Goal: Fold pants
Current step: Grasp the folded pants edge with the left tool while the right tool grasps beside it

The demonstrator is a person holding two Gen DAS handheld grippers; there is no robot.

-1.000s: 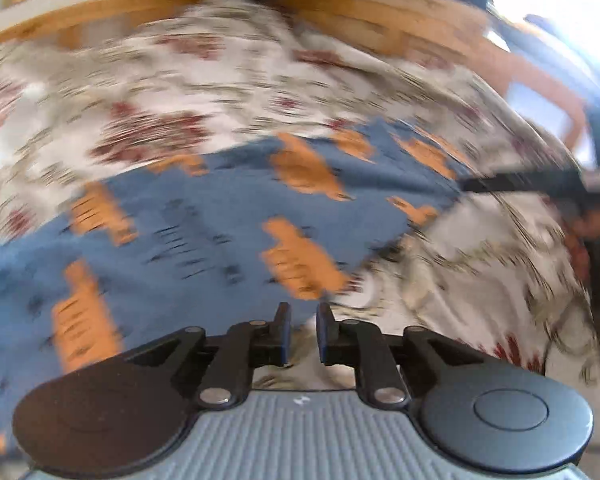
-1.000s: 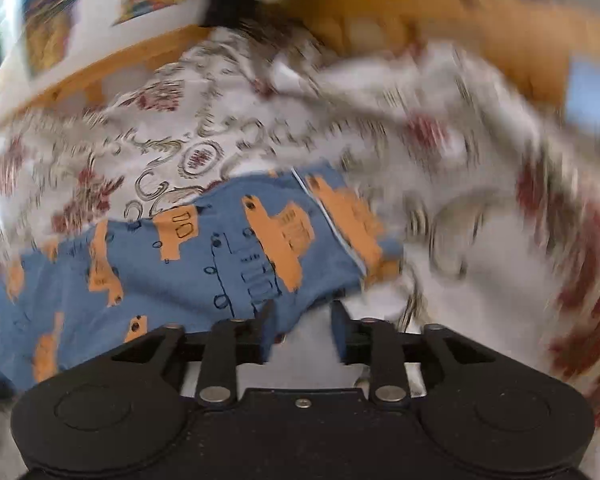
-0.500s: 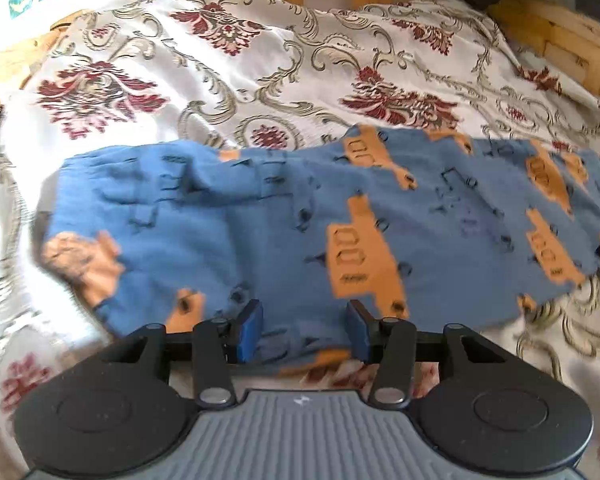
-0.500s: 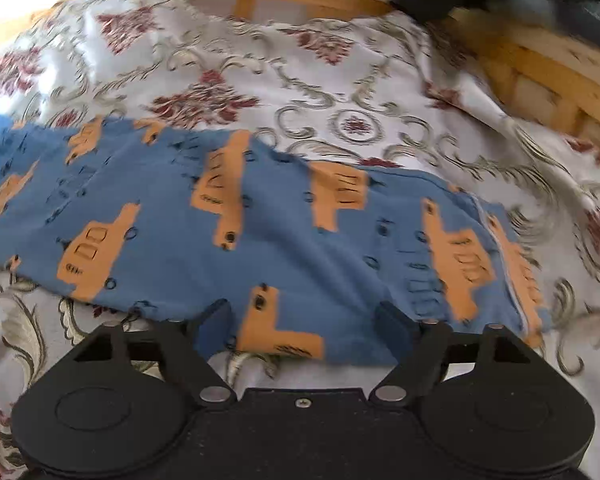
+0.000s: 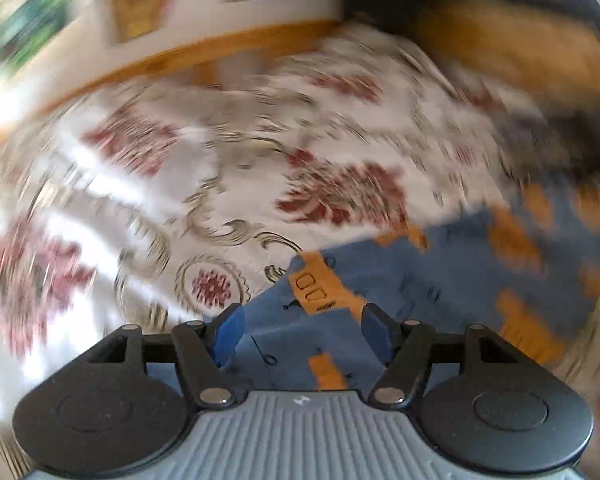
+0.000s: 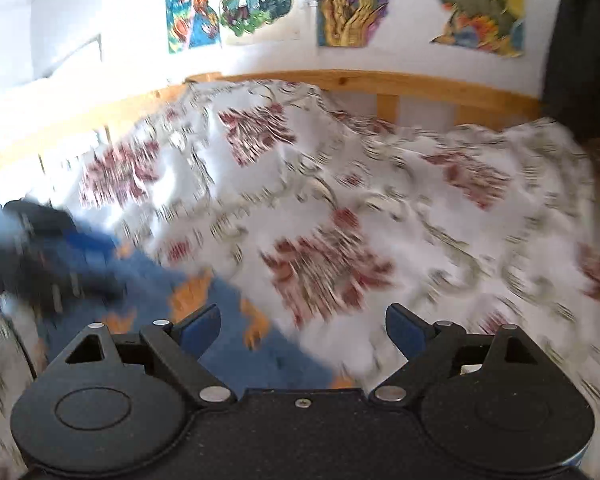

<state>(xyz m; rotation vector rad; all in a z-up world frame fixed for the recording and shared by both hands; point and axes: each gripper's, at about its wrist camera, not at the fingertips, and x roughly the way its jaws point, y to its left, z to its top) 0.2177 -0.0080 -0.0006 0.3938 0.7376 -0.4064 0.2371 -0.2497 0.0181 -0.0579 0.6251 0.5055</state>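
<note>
1. Left wrist view, nearest first: the left gripper [image 5: 298,326] has its blue-padded fingers [image 5: 228,332] spread apart, nothing between them but air, and the blue pants [image 5: 440,292] with orange truck prints lie just past the tips.
2. The pants stretch from under those fingers off toward the right edge of the bed, flat on the bedspread [image 5: 228,184], a white cloth with dark red flowers and grey scrolls. Much of this view is smeared by motion.
3. Beyond the bedspread runs the wooden bed frame [image 5: 204,50], and behind it the wall with blurred pictures.
4. Right wrist view: the right gripper [image 6: 302,330] also stands wide apart and empty, one finger over the pants [image 6: 236,344], the other over bare bedspread [image 6: 420,208].
5. Here the pants lie toward the near left of the bed; a dark blurred shape sits over them at the left edge, too smeared to identify.
6. Farther back, the bed frame [image 6: 380,80] meets the wall, where bright cartoon posters [image 6: 236,0] hang.
</note>
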